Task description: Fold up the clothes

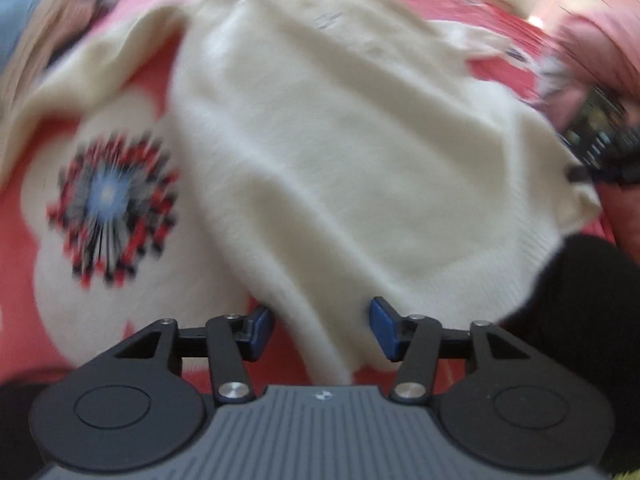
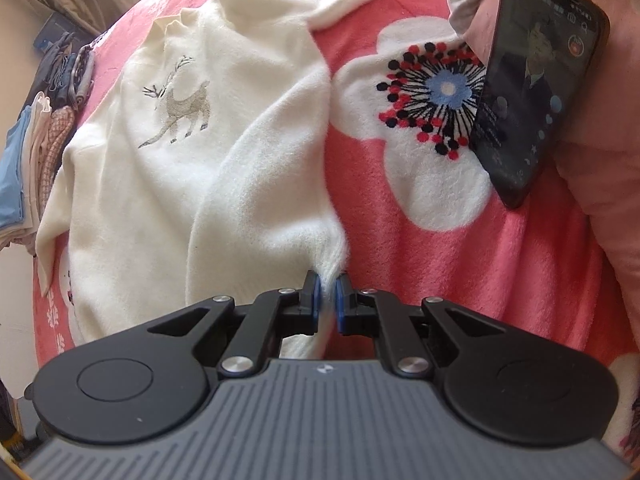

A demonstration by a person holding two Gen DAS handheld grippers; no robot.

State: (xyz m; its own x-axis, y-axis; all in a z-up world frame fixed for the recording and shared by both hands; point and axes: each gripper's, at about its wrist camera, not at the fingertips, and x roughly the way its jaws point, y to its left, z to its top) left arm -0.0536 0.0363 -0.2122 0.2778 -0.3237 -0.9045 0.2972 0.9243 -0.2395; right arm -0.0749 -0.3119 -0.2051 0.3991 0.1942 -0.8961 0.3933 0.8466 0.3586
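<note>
A cream sweater (image 2: 192, 152) with an embroidered deer (image 2: 180, 104) lies spread on a pink flowered blanket (image 2: 460, 280). My right gripper (image 2: 327, 304) is shut on the sweater's near hem corner. In the blurred left wrist view the sweater (image 1: 340, 152) fills the middle. My left gripper (image 1: 322, 326) is open, its blue pads (image 1: 382, 322) either side of the near hem, with cloth between the jaws. The other gripper (image 1: 600, 160) shows at the right edge, at the sweater's corner.
A phone (image 2: 532, 92) with a lit screen leans against a pink cushion (image 2: 600, 200) at the right. A stack of folded clothes (image 2: 36, 152) sits at the blanket's left edge. A dark object (image 1: 580, 300) lies at the lower right of the left wrist view.
</note>
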